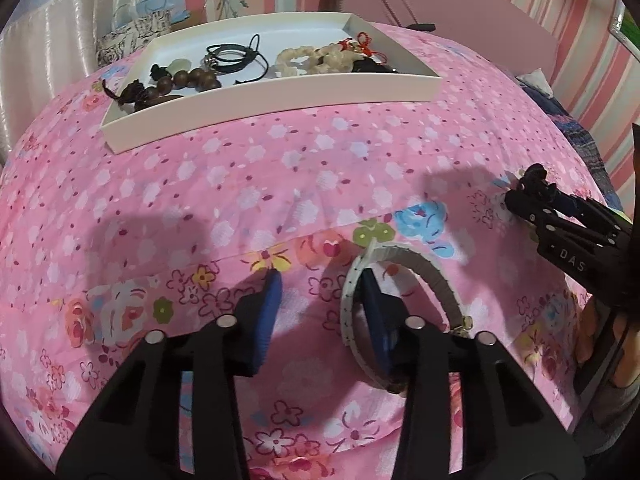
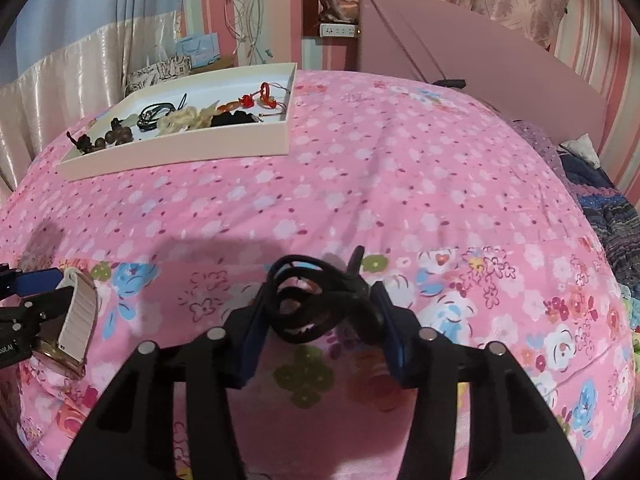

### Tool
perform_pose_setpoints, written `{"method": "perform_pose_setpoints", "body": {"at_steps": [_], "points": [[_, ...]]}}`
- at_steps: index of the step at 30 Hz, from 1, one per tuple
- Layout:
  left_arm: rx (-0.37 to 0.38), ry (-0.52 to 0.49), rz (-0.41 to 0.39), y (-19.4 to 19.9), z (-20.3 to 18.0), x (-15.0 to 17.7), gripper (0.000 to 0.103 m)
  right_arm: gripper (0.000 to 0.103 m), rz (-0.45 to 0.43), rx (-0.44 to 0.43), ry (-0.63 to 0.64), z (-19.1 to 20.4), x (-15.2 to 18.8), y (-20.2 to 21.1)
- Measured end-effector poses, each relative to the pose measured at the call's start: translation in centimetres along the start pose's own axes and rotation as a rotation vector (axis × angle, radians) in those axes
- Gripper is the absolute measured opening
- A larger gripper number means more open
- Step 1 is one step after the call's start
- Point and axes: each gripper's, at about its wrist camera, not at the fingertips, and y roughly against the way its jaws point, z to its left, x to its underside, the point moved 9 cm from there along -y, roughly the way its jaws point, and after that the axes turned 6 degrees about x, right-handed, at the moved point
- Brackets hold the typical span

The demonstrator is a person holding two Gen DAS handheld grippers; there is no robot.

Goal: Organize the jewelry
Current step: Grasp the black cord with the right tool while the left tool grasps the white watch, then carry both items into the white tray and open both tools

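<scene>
- Pink floral bedspread (image 1: 320, 168) lies under both your tools.
- Your left gripper (image 1: 320, 300) straddles one side of the pale bangle (image 1: 420, 264), jaws half-narrowed, not yet pinching.
- Your right gripper (image 2: 318, 320) brackets the black cord bracelet (image 2: 320, 304), pads apparently touching it.
- Both seem bound for the white tray (image 1: 272, 112) beyond.

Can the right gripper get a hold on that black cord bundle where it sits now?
Probably yes. The black cord bundle already lies between the right gripper's blue pads on the pink bedspread, nothing covering it. Whether the pads press it yet is unclear.
</scene>
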Motion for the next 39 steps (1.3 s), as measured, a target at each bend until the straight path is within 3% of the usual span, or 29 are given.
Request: {"method": "perform_pose_setpoints", "body": {"at_steps": [10, 15, 20, 26, 32, 39], "points": [[0.054, 0.021, 0.022, -0.4, -1.1, -0.3, 0.010, 0.050, 0.000, 0.023, 0.011, 0.1, -0.1, 0.1], [0.090, 0.051, 0.029, -0.1, -0.5, -0.2, 0.005, 0.050, -0.005, 0.022, 0.014, 0.3, -0.1, 0.6], [0.004, 0.030, -0.035, 1.4, 0.8, -1.0, 0.004, 0.050, -0.022, 0.025, 0.010, 0.3, -0.6, 1.3], [-0.085, 0.017, -0.156, 4.6, 3.6, -5.1, 0.005, 0.050, -0.050, 0.019, 0.014, 1.2, -2.5, 2.1], [-0.157, -0.016, -0.303, 8.1, 6.1, -11.1, 0.005, 0.050, -0.104, 0.005, 0.014, 3.3, -6.6, 2.8], [-0.141, -0.020, -0.385, 11.1, 7.4, -17.2, 0.005, 0.050, -0.153, -0.050, -0.040, 4.9, -13.1, 3.1]]}}
